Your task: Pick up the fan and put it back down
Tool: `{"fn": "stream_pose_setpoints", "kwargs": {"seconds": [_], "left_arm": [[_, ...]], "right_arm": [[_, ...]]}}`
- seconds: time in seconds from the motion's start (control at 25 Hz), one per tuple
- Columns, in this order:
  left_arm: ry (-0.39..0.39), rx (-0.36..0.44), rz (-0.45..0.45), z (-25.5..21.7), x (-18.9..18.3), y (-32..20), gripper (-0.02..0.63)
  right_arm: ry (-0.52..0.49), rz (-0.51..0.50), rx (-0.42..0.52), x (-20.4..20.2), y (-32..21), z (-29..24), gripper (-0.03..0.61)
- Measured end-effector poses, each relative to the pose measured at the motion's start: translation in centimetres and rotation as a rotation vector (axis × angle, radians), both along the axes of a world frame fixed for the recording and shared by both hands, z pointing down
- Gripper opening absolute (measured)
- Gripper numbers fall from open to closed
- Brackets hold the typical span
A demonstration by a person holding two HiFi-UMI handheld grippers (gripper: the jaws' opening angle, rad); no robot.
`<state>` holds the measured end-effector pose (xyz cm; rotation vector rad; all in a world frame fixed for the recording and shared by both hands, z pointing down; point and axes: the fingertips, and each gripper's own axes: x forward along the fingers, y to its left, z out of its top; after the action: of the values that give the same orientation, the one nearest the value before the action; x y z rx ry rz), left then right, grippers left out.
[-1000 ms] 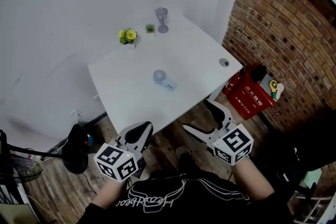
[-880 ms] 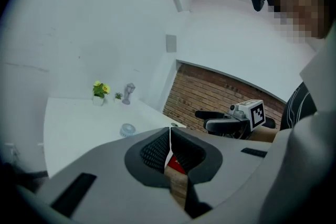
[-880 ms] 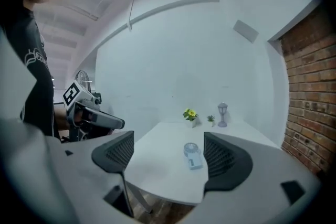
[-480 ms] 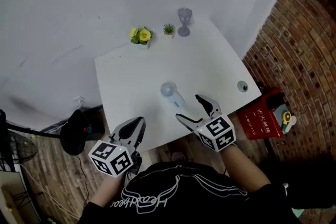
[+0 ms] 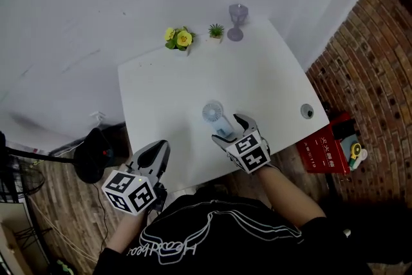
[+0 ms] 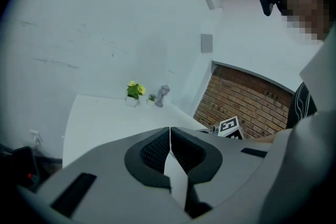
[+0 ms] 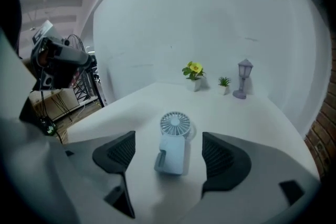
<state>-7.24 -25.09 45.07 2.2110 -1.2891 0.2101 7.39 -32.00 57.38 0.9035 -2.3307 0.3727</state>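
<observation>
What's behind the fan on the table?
Behind the fan, bare tabletop, then yellow flowers, a green plant and a grey ornament along the far edge. Nothing there is covered.

Fan (image 7: pixel 172 148) was pale blue against a white table (image 5: pixel 270 74); flowers (image 5: pixel 179 38) yellow, small ornament (image 5: pixel 237 21) lilac. Right gripper (image 5: pixel 227 129) was grey, its cube (image 5: pixel 248 152) patterned in black-and-white squares. Brick wall (image 5: pixel 376 55) showed red-brown.

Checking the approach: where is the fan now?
In the head view the fan lies on the white table near its front edge, between the spread jaws of the right gripper, not yet gripped.
</observation>
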Motion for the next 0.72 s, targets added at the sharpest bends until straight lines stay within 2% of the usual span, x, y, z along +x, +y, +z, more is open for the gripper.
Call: {"fn": "stream_pose_setpoints", "kwargs": {"seconds": [0.32, 0.56, 0.72], "left_arm": [[-0.024, -0.028, 0.008, 1.5, -2.8, -1.5, 0.034], [-0.022, -0.086, 0.007, 4.4, -4.7, -0.8, 0.034], [-0.022, -0.079, -0.002, 4.9, -6.3, -0.7, 0.034]], "right_arm": [[0.078, 0.036, -0.077, -1.0, -1.1, 4.7, 0.365], [0.086, 0.069, -0.077, -1.4, -1.3, 6.1, 0.339], [0.087, 0.069, -0.065, -1.5, -1.3, 6.0, 0.328]]}}
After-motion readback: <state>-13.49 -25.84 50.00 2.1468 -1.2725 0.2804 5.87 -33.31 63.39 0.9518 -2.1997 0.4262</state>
